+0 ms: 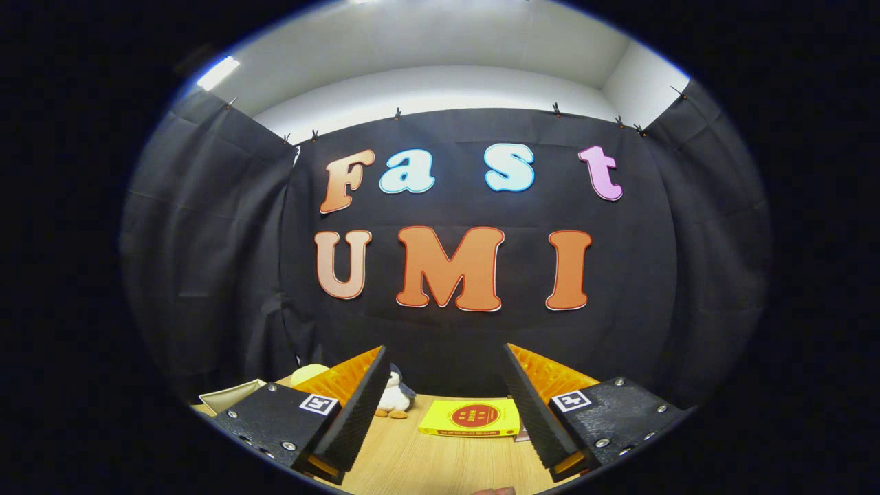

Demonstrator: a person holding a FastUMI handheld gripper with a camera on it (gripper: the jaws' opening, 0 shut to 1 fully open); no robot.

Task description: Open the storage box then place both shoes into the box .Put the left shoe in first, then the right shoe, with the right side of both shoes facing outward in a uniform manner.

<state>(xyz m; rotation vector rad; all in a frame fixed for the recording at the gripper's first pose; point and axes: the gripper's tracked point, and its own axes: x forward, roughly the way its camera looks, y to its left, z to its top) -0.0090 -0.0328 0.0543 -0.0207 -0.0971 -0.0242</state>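
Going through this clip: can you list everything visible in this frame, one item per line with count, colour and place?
Table: one, light wood, under the claw.
Yellow box: one, yellow with a red round mark, flat on the table beyond the fingers, nearer the right one.
Penguin toy: one, white and grey with orange feet, standing on the table just past the left finger.
Pale yellow round thing: one, behind the left finger, mostly hidden.
Cream flat item: one, cream-coloured, outside the left finger, kind unclear.
Black cloth wall: behind the table.
Claw: one, open, fingers wide apart, holding nothing.
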